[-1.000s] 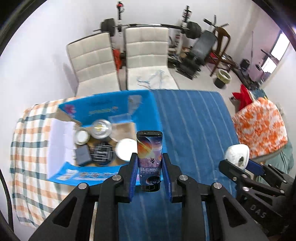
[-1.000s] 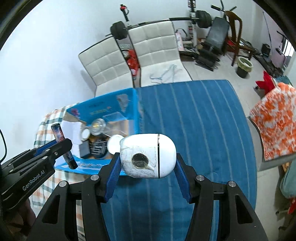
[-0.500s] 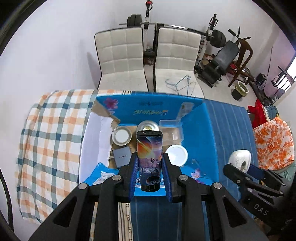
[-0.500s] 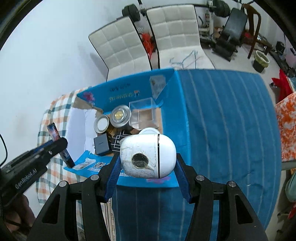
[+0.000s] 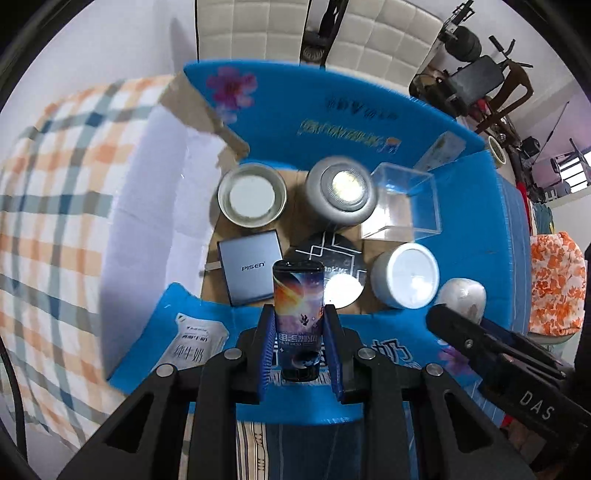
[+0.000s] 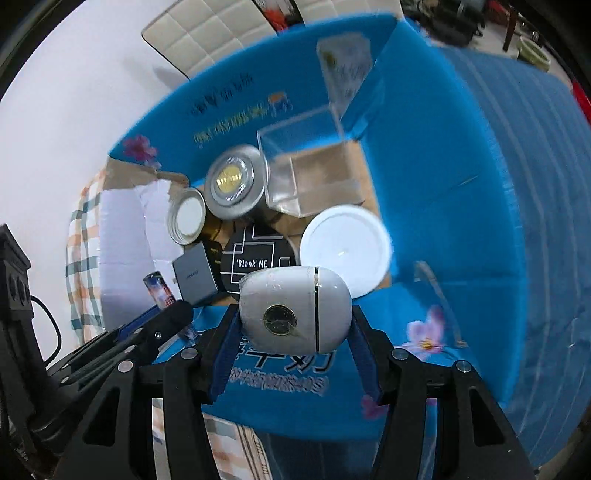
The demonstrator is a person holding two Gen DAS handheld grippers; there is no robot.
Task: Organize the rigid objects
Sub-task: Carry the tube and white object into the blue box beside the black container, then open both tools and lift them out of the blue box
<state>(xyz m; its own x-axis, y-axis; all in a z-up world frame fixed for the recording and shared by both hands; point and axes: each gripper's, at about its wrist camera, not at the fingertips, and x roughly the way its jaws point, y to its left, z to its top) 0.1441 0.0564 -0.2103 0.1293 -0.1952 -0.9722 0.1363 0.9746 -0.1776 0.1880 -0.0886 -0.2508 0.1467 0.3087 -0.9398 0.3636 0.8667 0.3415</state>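
Observation:
My left gripper (image 5: 298, 325) is shut on a dark galaxy-print tube (image 5: 297, 295) and holds it above the near flap of the open blue cardboard box (image 5: 332, 114). My right gripper (image 6: 295, 332) is shut on a white egg-shaped case (image 6: 295, 310) over the same box's near edge (image 6: 280, 387); the case also shows in the left wrist view (image 5: 463, 299). Inside the box lie a grey PISEN box (image 5: 251, 271), a black round Blank'ME compact (image 6: 255, 258), a white round lid (image 6: 345, 247), a silver tin (image 5: 340, 188), a shallow round tin (image 5: 252, 195) and a clear plastic cube (image 5: 402, 203).
The box stands on a checked cloth (image 5: 48, 206) at the left and a blue striped cloth (image 6: 517, 155) at the right. White padded chairs (image 5: 258, 29) stand behind the table. Gym equipment (image 5: 476, 74) fills the far right.
Both grippers have moved forward and down over the box, which now fills both views. Each still holds its object.

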